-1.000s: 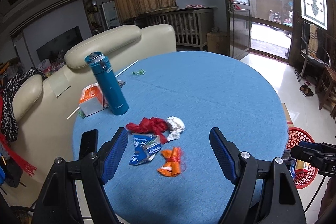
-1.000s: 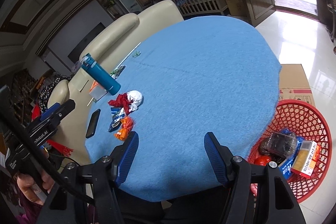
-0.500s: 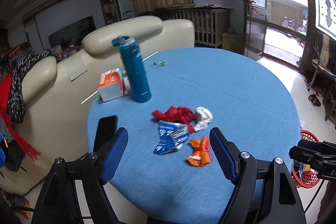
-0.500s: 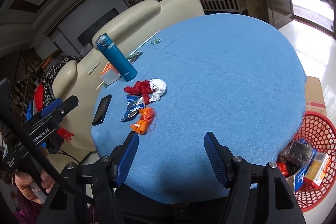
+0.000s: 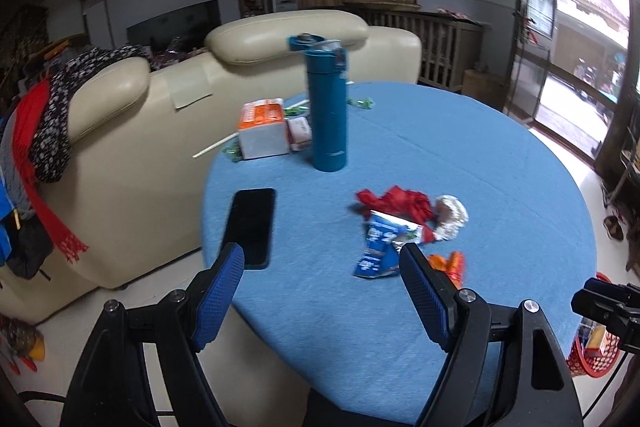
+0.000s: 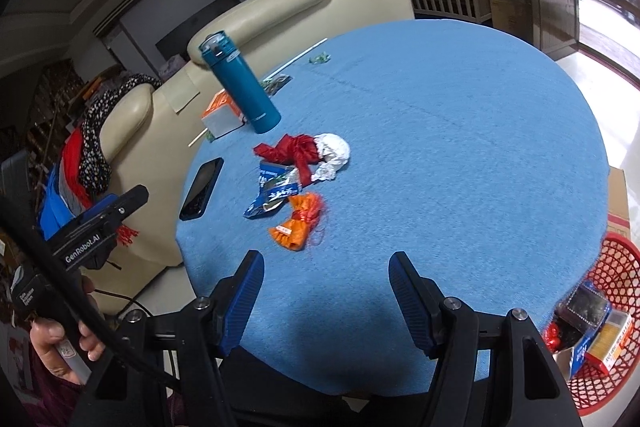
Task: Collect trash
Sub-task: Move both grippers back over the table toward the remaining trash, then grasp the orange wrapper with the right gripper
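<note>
A small trash pile lies on the round blue table [image 5: 500, 155]: a red wrapper [image 5: 396, 203], a crumpled white paper [image 5: 452, 217], a blue snack packet [image 5: 378, 251] and an orange wrapper [image 5: 452, 263]. My left gripper [image 5: 320, 255] hovers open over the table's near edge, its right finger just in front of the packet and orange wrapper. My right gripper [image 6: 326, 261] is open and empty, a short way in front of the orange wrapper [image 6: 300, 223]. Beyond it lie the blue packet [image 6: 274, 191], red wrapper [image 6: 292, 153] and white paper [image 6: 334, 155]. Nothing is held.
A red mesh basket [image 6: 616, 263] with several packages stands on the floor at the table's right. A teal thermos [image 5: 328, 107], black phone [image 5: 252, 227], orange-white box [image 5: 264, 127] and green candy wrapper [image 5: 362, 103] share the table. A cream sofa [image 5: 120, 147] backs it.
Both grippers have swung left along the table's near edge. The pile slid rightward in the left view and came nearer and more central in the right view. Jaw gaps are unchanged.
</note>
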A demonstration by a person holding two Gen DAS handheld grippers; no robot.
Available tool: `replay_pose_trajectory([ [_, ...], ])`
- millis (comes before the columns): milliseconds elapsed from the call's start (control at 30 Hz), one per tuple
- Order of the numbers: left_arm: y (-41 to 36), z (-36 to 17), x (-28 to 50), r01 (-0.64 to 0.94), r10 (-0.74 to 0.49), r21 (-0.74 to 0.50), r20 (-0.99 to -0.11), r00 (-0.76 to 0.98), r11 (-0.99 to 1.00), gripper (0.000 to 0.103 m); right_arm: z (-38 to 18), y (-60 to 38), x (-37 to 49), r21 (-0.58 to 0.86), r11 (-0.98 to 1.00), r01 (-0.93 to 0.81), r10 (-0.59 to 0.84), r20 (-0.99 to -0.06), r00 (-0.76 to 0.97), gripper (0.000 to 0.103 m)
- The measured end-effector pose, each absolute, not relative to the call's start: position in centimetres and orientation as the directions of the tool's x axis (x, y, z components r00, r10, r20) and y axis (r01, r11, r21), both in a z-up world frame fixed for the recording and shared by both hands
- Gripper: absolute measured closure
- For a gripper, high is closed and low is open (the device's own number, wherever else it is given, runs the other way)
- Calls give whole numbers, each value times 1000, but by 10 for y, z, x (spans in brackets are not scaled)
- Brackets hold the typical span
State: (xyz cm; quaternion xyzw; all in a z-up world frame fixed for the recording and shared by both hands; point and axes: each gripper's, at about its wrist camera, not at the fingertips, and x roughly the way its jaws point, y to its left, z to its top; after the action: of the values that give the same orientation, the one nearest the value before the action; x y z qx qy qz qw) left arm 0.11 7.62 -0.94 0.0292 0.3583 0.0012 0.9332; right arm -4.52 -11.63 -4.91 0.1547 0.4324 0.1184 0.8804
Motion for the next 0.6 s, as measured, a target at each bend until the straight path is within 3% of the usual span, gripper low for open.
replay_pose_trajectory([
  [600, 135, -13, -6, -80, 76, 24, -666, 742, 996, 23, -41, -74, -30, 331, 931, -154, 357, -739, 572, 35],
])
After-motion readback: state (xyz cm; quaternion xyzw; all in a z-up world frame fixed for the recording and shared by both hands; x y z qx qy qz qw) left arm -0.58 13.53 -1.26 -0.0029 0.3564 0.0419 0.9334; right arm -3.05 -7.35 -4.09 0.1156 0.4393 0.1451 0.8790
